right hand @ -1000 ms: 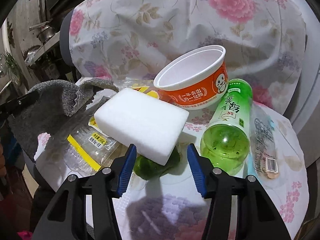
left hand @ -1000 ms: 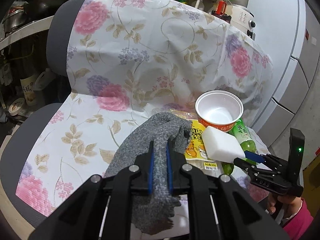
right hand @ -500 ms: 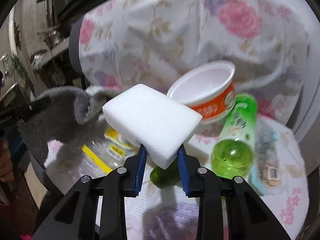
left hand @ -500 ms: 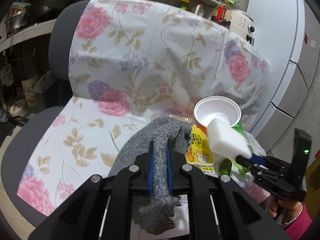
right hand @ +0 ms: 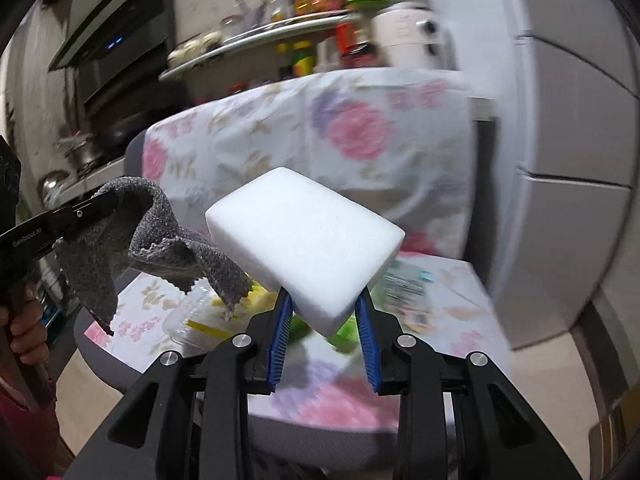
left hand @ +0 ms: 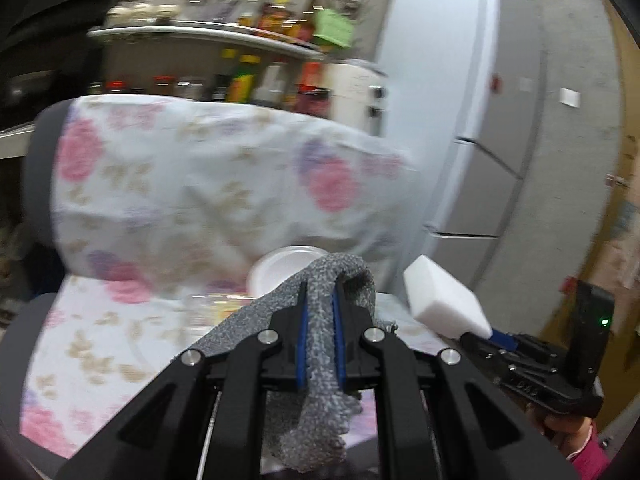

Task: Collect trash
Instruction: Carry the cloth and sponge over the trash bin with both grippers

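My left gripper (left hand: 319,312) is shut on a grey knitted cloth (left hand: 316,380) that hangs from its jaws above the chair seat; the cloth also shows in the right wrist view (right hand: 160,236). My right gripper (right hand: 324,316) is shut on a white foam block (right hand: 304,240) and holds it in the air; the block shows at the right of the left wrist view (left hand: 444,300). Below, on the flowered seat cover (right hand: 360,396), lie a white paper bowl (left hand: 280,268), a clear plastic package (right hand: 192,316) and blurred green trash (right hand: 344,332).
The chair back (left hand: 200,184) draped in flowered cloth stands behind. A grey fridge (left hand: 480,120) is at the right. A shelf of bottles and jars (left hand: 240,40) runs along the back wall. A range hood (right hand: 112,44) and pots are at the left.
Both grippers have risen and pulled back from the seat. The right gripper closed on the white foam block and lifted it; the left kept hold of the grey cloth.
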`<state>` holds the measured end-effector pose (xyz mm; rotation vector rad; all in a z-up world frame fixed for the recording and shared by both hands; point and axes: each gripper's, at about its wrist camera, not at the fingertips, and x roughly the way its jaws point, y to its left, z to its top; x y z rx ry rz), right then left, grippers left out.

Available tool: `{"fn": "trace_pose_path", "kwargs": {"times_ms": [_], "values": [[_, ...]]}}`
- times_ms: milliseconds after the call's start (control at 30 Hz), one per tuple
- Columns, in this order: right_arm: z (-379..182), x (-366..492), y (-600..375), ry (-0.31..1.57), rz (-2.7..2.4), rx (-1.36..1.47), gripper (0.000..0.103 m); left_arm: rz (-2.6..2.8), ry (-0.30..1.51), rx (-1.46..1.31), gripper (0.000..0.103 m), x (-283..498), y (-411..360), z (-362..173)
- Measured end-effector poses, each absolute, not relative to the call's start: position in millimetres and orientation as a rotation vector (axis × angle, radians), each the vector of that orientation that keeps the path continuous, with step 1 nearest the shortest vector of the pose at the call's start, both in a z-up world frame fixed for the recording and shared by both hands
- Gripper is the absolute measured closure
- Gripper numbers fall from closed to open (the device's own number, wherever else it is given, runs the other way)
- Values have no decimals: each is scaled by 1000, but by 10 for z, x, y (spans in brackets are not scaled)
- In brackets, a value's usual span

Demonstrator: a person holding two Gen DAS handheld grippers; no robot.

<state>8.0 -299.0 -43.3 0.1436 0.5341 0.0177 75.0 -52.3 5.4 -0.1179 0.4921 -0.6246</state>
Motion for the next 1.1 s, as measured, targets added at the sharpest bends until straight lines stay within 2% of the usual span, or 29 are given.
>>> {"fn": "trace_pose_path", "kwargs": {"times_ms": [300,567,867,1100], "values": [[-486,-937,-3725,520,-255,205,70,-832,468,-18,95,160,-1554,-111],[-673,-1724,-4154,550,-477,226,68,-1088,558,57,95,-307,-2256,-482],[-1282,-2302,-4807,617,-655,385,68,-1341,699,174,94,-674,-3368,-1045],[-1822,-2416,-5165,751,-728,451,67,-1391,816,271,93,-797,-3956,-1580]]}}
